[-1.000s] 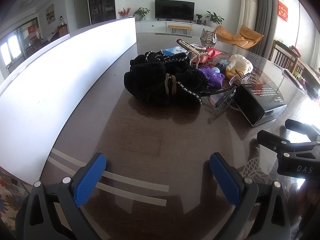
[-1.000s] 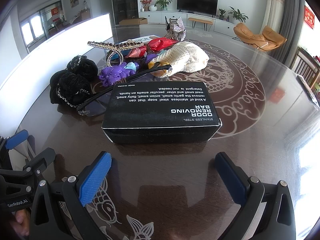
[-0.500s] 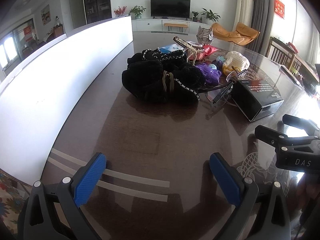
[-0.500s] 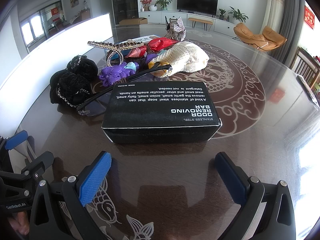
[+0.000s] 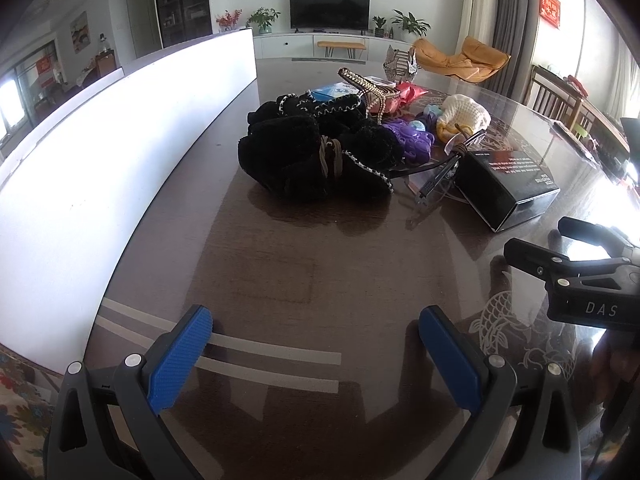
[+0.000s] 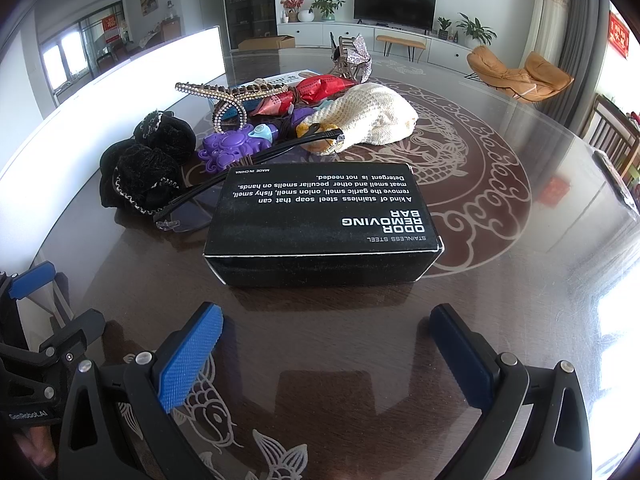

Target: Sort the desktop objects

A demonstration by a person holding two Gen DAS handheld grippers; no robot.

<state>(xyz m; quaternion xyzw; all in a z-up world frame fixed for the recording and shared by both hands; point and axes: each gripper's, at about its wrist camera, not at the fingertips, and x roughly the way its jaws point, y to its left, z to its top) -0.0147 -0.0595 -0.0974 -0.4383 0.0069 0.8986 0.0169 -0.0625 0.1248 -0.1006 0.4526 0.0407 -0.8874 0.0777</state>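
Room: living room with a TV and an orange lounge chair at the back, everything sitting on a glossy dark table (image 6: 520, 280) with pale dragon and fish patterns in the top.
Pile: all the clutter is bunched mid-table, nothing sorted out yet by the look of it.
Black box (image 6: 324, 224): nearest thing to the right gripper (image 6: 326, 354), lying flat, print facing up. Stiff cardboard, probably light, so it should be an easy squeeze across the short sides. That shiny top might let it slide if nudged instead of gripped.
Glasses (image 6: 224, 190): dark frame, one arm resting up on the far edge of the box, lens down on the table beside it. Thin and fragile, best pinched at an arm, not the lens.
Fuzzy black scrunchies (image 5: 316, 156): soft, squashy, grab anywhere.
Purple toy (image 6: 236, 146), sparkly hair claw (image 6: 228, 100), cream knit pouch (image 6: 368, 118): packed just behind the box, touching each other.
Right gripper jaws: spread wide, holding nothing, short of the box and lined up with it.
Left gripper (image 5: 316, 358): also wide apart and empty, over bare table, well apart from the pile.
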